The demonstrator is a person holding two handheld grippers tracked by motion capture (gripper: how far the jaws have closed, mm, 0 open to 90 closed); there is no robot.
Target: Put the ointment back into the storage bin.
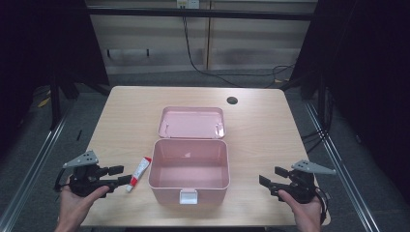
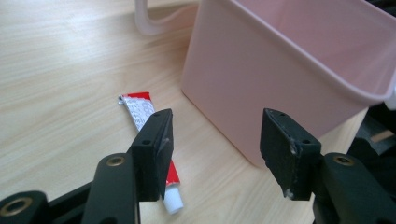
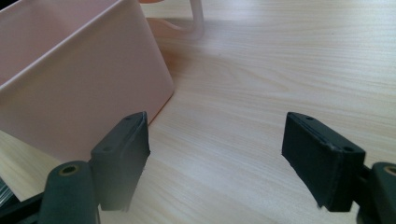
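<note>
The little red-and-white tube (image 1: 139,173) lies on the table just left of the open pink box (image 1: 188,189), and the left gripper (image 1: 123,175), jaws apart, sits right beside it, probably lining up a grab, while the right gripper (image 1: 270,177) waits open on the box's other side.

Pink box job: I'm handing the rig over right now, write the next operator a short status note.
Left gripper: jaws open, holding nothing, beside the tube.
Right gripper: jaws open, holding nothing, on the other side of the pink box.
Tube lies flat on the table, just outside the box's left wall.
Box is open and looks empty; its lid lies behind it.
Done: nothing packed.
Left, probably: grasp the tube, put it in the box.
</note>
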